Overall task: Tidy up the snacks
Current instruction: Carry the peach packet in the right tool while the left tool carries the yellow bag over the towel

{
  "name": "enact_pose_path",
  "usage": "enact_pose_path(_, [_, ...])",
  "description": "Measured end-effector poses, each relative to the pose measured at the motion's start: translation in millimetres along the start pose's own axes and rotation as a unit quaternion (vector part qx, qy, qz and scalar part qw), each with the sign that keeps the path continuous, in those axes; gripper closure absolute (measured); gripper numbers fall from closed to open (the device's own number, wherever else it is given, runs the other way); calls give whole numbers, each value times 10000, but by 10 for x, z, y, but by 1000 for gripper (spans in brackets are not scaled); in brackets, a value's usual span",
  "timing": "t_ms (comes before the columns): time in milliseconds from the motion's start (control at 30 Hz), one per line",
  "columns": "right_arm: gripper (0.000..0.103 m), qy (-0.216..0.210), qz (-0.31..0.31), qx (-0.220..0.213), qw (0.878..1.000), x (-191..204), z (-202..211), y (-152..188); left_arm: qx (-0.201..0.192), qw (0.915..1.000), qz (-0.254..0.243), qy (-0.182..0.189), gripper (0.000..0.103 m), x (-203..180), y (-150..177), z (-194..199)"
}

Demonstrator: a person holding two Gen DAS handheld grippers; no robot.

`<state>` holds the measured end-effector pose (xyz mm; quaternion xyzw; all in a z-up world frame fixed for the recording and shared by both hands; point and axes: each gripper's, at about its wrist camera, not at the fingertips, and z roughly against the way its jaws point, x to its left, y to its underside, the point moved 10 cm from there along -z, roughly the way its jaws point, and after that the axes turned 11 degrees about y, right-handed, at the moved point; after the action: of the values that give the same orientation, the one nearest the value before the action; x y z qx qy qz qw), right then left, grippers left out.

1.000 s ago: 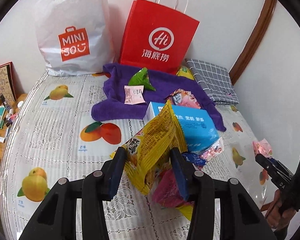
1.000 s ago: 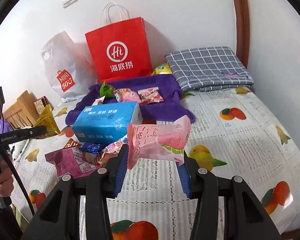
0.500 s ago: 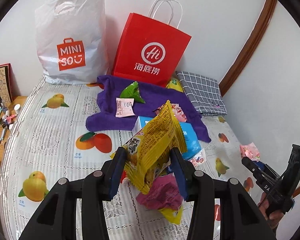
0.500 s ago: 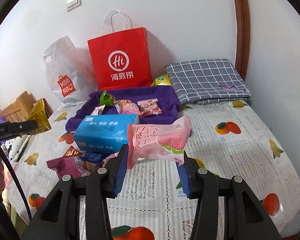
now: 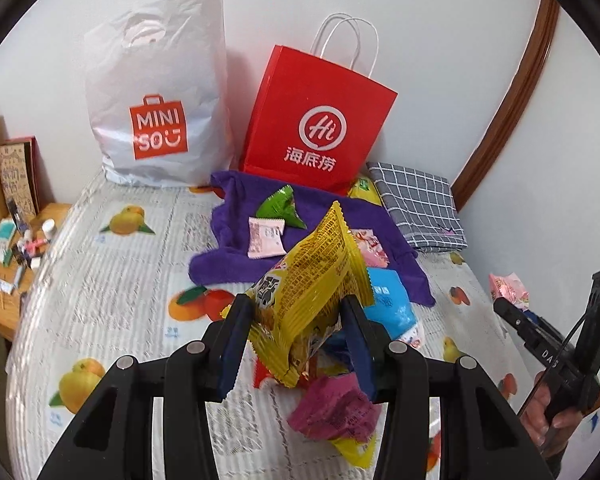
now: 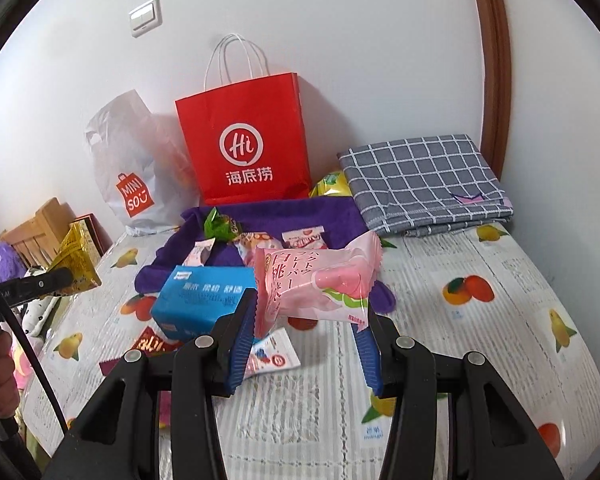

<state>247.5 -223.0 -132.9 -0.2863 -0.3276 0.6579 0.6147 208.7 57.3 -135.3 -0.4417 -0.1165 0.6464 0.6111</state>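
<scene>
Left wrist view: left tongs (image 5: 296,332) clamped on a yellow snack bag (image 5: 312,292), pinched low across its crumpled belly, serrated top edge sticking up, lifted clear of the table (image 5: 100,264). Right wrist view: right tongs (image 6: 306,330) gripping a pink peach wafer pack (image 6: 320,284) by its lower edge, held level and off the surface. Both likely carried high to clear the clutter below: a blue tissue pack (image 6: 204,300), a magenta wrapper (image 5: 336,408) and other loose wrappers beneath it. Probably bound for the purple towel (image 5: 236,256), already carrying a green packet (image 5: 280,208) and a small pink sachet (image 5: 264,236), so seemingly the collecting spot. Behind it, leaning on the white wall, a red paper bag (image 5: 316,120) and a white Miniso bag (image 5: 160,92). Folded grey checked cloth (image 6: 424,184) at the far right corner. Underneath, a clear cover over a lace-and-fruit-print cloth. Wooden door trim (image 6: 492,60) up the right, light switch (image 6: 145,18) high on the wall, wooden side furniture off the left edge with small bottles.
</scene>
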Motion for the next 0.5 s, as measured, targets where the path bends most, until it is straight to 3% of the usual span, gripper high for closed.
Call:
enact_pose_path(267, [57, -61, -1, 11, 10000, 111, -341, -127, -195, 9992, -324, -158, 59, 135, -178, -156])
enact_pose_path(500, [57, -195, 57, -11, 9998, 290, -627, -319, -173, 9989, -428, -48, 60, 185, -355, -447])
